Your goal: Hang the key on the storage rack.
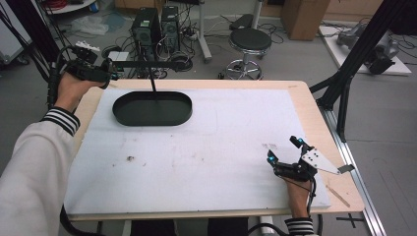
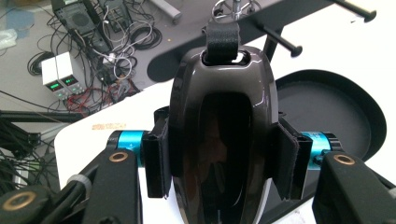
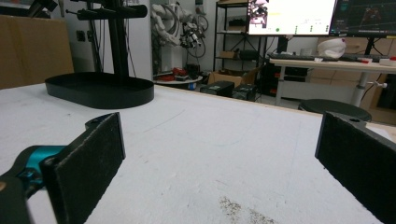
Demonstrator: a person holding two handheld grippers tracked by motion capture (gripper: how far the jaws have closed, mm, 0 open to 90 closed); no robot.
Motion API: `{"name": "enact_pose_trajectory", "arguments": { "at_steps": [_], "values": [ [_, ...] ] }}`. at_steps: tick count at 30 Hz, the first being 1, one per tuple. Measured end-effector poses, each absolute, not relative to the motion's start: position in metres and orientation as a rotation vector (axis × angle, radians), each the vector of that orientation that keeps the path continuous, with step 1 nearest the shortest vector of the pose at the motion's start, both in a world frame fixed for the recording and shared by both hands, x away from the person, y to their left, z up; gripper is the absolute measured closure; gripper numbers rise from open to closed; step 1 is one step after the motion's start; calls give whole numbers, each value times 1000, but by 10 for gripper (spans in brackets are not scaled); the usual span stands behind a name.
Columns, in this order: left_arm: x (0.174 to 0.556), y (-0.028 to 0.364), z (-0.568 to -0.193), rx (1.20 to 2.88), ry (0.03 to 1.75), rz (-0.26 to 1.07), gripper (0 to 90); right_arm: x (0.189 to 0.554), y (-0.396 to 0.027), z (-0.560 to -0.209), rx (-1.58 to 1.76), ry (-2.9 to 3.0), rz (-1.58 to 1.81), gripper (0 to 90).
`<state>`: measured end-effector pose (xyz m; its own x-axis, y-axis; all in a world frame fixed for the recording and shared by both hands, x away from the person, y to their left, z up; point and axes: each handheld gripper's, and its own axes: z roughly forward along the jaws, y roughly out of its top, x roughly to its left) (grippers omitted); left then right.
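At the far left of the high view, the left gripper [image 1: 101, 71] is lifted beside the left edge of the worktop [image 1: 314, 123], near its far corner. In the left gripper view its two black pads [image 2: 156, 158] press on the sides of a glossy dark object [image 2: 219, 135]. This object is smooth and rounded, like a long oval shell, and it reflects the light. A black fabric strap [image 2: 222, 39] comes out of a slot at its top. What the object is exactly, I cannot tell.

Just to the right stands a black stand [image 1: 152, 108]. Its base is a low oval tray with a thin raised rim and a matt surface. A slim post rises from it and carries a horizontal bar [image 1: 147, 64] with short pegs.

The worktop is pale wood covered by a white sheet [image 1: 196, 142], a little rough and with some small stains.

At the near right corner, the right gripper [image 1: 284, 150] rests low on the sheet. Its jaws stand wide apart with nothing between them; the pads [image 3: 88, 163] look coarse and felt-like, and a grey three-cornered plate [image 1: 317, 161] sits on top.
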<state>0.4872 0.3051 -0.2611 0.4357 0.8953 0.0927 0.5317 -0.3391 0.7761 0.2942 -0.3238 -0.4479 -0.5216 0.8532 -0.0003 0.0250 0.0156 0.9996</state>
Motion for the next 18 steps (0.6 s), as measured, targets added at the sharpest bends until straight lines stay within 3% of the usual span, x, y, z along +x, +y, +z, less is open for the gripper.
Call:
{"name": "enact_pose_trajectory", "arguments": {
  "at_steps": [18],
  "values": [
    [499, 303, -263, 1993, 1246, 691, 486, 295, -324, -452, 914, 1622, 1603, 5]
  ]
}}
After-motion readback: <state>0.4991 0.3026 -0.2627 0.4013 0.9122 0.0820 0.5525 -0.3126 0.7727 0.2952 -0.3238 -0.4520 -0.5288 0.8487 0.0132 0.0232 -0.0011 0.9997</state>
